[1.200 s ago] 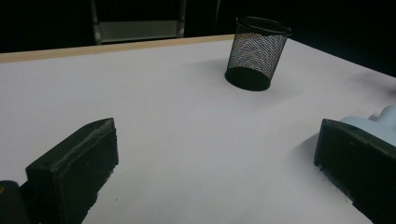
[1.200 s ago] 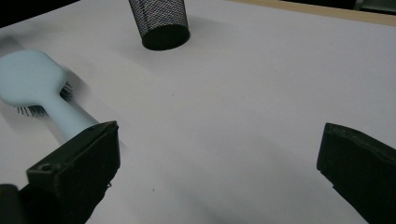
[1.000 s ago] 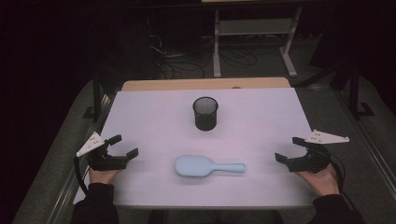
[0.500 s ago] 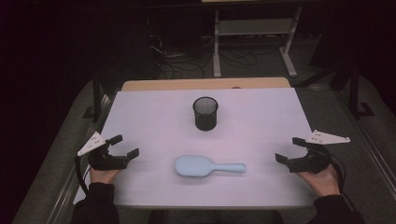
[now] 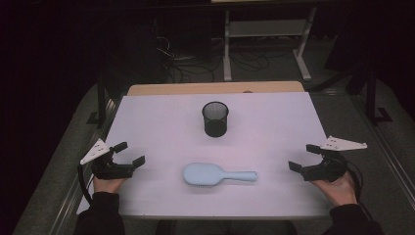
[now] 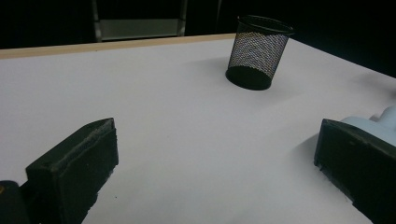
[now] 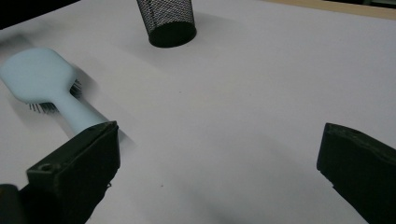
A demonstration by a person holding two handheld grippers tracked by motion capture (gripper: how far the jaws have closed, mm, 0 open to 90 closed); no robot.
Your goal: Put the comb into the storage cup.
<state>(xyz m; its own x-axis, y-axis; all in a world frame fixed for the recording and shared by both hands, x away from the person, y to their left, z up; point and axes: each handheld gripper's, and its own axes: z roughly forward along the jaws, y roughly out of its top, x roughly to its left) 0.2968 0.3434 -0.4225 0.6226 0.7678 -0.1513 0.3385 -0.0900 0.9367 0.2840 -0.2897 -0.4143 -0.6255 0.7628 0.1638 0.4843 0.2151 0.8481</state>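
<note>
A light blue hairbrush point(image 5: 215, 174) lies bristles down on the white table point(image 5: 161, 127), near the front, its handle pointing right. Behind it stands a black mesh cup point(image 5: 215, 119), upright. My left gripper point(image 5: 130, 153) rests open at the table's left edge, well left of the brush head, nothing between its jaws. My right gripper point(image 5: 302, 156) is open at the right edge, a short way right of the handle's end. In the right gripper view the hairbrush point(image 7: 44, 88) runs behind the left jaw and the mesh cup point(image 7: 167, 22) stands beyond. The left gripper view has the mesh cup point(image 6: 258, 51) ahead.
The table's far edge is a strip of bare wood point(image 5: 215, 88). Beyond it a metal rack point(image 5: 266, 34) and loose cables point(image 5: 195, 61) sit on a dark floor. Dark stands flank the table at left point(image 5: 100, 105) and right point(image 5: 372, 93).
</note>
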